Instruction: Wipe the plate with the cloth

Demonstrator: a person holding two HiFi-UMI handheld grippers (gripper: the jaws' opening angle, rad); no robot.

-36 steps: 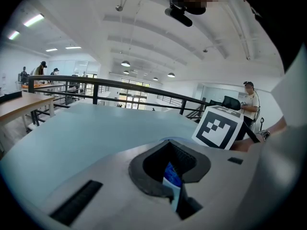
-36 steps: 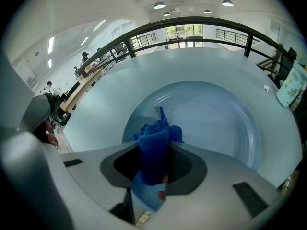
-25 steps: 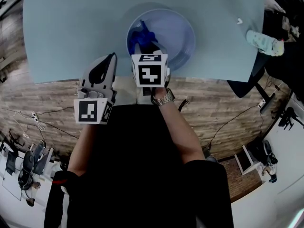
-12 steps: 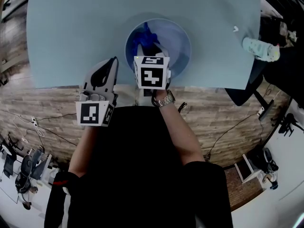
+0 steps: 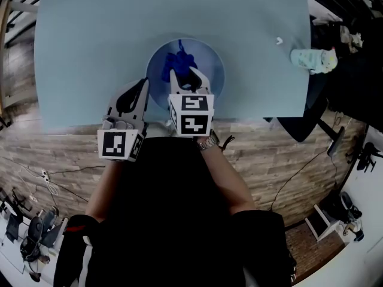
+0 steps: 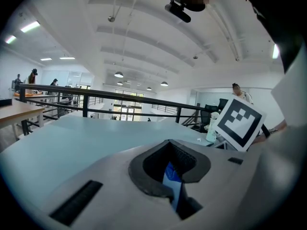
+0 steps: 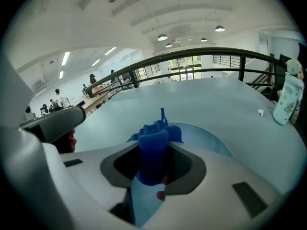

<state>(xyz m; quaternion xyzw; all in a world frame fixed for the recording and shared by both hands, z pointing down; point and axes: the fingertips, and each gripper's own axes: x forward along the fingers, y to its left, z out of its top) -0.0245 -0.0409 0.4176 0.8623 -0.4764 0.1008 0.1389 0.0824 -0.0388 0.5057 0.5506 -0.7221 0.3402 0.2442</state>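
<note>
A pale blue plate (image 5: 206, 70) lies on the light blue table (image 5: 90, 40), close to its near edge. My right gripper (image 5: 184, 75) reaches over the plate's near-left part and is shut on a bunched dark blue cloth (image 5: 178, 61). In the right gripper view the cloth (image 7: 153, 147) stands up between the jaws, with the plate (image 7: 206, 140) just beyond. My left gripper (image 5: 143, 84) hovers beside the plate's left rim, its jaws together in a point. I cannot tell whether it touches the rim. Nothing clear shows between its jaws in the left gripper view (image 6: 170, 169).
A pale bottle (image 5: 311, 58) stands at the table's right edge, a small white scrap (image 5: 279, 40) near it. The same bottle (image 7: 288, 97) shows in the right gripper view. A black railing (image 7: 201, 54) runs behind the table. Wooden floor (image 5: 48, 154) lies below the near edge.
The right gripper with the cloth has shifted from the plate's far-left part toward its middle. The left gripper's tip now stands closer to the plate's left rim. The head view has shifted.
</note>
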